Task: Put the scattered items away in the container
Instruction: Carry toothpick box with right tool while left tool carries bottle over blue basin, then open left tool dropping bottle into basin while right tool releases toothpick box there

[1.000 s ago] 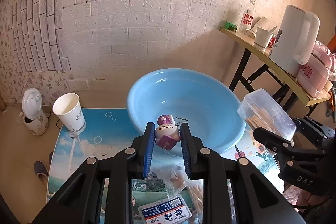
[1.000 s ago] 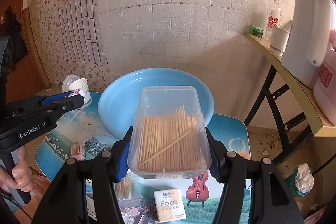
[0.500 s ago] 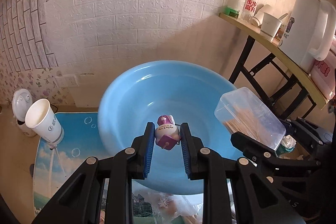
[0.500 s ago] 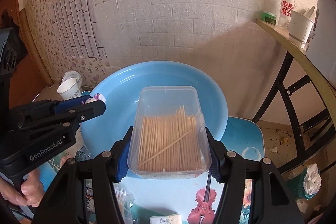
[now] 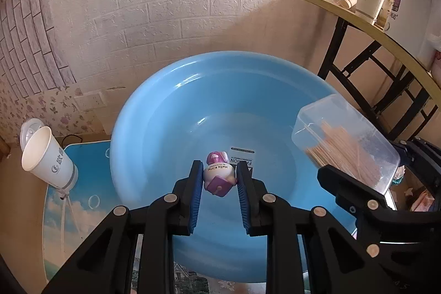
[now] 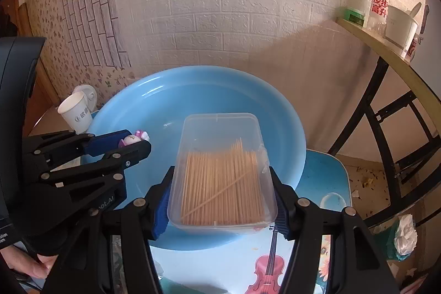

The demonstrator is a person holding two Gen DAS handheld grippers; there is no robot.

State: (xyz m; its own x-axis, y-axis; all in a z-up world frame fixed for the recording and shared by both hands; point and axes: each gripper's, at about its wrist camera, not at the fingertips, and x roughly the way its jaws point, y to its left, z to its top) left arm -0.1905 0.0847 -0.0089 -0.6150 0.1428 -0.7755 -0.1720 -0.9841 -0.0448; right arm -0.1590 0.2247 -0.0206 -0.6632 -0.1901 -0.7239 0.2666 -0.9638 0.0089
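The left gripper [image 5: 219, 178] is clamped on a small Hello Kitty bottle [image 5: 219, 175], its blue pads pressing both sides; in the left wrist view the bottle sits at centre frame, over the inside of the blue basin [image 5: 154, 112]. The right gripper [image 6: 220, 183] is closed on a clear toothpick box [image 6: 220, 172], which fills the lower middle of the right wrist view and hangs over the basin's near half, its far end tipped down.

Judging from these views, both items look ready to be let go, and that is where the risks lie. The box is held only at its near end, so most of its length sticks out past the pads — a jolt could make it pivot or slip. I cannot tell whether its lid is latched; if it is loose, a drop onto hard plastic could pop it and scatter toothpicks. The bottle is rounded and gripped near its base, so it may roll or bounce off the smooth, sloped wall when released.

The two grippers are near each other — the left one shows at the left-centre of the right wrist view, beside the box. A careless move of either could knock the other's load. The paper cup [image 5: 46, 156], at the left edge just beside the basin rim, could also be tipped by a wide swing.
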